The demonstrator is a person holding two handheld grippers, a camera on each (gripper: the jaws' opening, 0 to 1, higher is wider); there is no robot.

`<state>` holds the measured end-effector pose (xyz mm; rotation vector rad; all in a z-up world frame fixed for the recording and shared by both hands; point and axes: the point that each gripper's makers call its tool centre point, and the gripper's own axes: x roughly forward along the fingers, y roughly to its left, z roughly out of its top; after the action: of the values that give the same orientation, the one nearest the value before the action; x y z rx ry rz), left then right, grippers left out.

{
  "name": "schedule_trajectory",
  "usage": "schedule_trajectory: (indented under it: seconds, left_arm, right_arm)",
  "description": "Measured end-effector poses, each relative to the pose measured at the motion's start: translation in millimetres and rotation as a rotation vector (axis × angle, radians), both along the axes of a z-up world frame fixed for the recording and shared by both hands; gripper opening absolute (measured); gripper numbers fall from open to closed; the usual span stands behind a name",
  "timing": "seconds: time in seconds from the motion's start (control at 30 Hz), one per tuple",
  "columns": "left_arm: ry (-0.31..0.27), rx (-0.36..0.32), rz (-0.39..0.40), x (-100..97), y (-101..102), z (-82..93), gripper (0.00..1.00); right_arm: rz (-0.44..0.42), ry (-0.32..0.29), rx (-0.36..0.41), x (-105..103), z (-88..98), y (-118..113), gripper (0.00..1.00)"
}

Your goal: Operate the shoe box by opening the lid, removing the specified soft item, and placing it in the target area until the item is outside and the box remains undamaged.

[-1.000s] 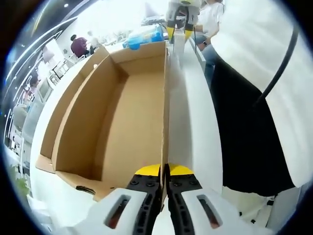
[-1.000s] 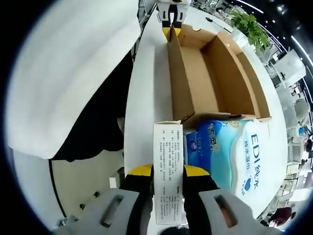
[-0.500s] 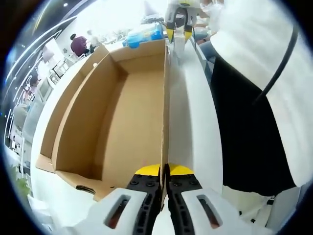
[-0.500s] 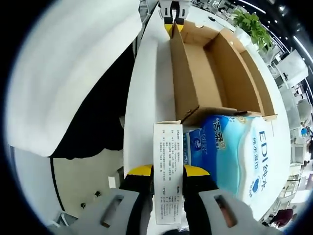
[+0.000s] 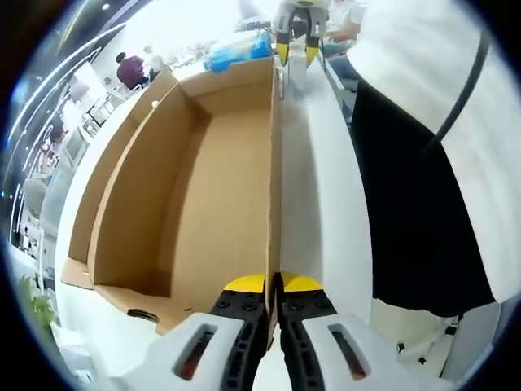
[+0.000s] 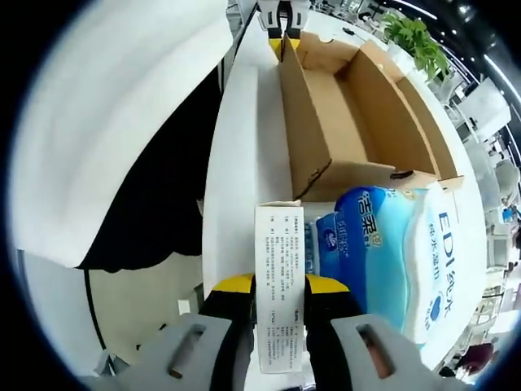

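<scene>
L gripper (image 5: 273, 285) clamped on box wall (image 5: 274, 163) at 6 o'clock. R gripper (image 6: 279, 285) pinching white flap (image 6: 279, 285), prob. box's. Tissue pack (image 6: 391, 252) at 3 o'clock, outside. Risk: opposing pulls tear cardboard.

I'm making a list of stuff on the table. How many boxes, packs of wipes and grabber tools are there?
Cardboard box: 1
Blue pack of wipes: 1
Grabber tools: 2, the left gripper and the right gripper
Total: 4
</scene>
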<state>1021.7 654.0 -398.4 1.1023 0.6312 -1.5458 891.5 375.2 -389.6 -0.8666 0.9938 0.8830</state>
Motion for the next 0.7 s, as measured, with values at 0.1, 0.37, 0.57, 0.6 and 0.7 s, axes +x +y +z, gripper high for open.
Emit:
schedule_trajectory:
  seconds: [0.1,0.37,0.57,0.6,0.7]
  left_arm:
    - [-0.004,-0.004,-0.002,-0.1,-0.4,1.1,0.03]
    - [-0.015,-0.008,-0.027,1.1,0.9,0.1,0.03]
    - [-0.01,-0.004,-0.03,1.8,1.5,0.2,0.03]
    - [-0.012,-0.004,-0.03,2.0,2.0,-0.6,0.03]
    - [-0.018,-0.003,-0.027,1.6,1.6,0.0,0.03]
  right_arm:
    - [0.02,0.012,-0.004,-1.9,-1.1,1.5,0.2]
    - [0.053,0.035,-0.012,-2.1,-3.9,7.2,0.2]
    - [0.003,0.04,-0.006,-0.1,-4.2,2.8,0.2]
    - [0.011,0.04,-0.014,-0.2,-4.9,2.1,0.21]
    - [0.013,0.044,-0.024,0.4,-6.4,1.7,0.21]
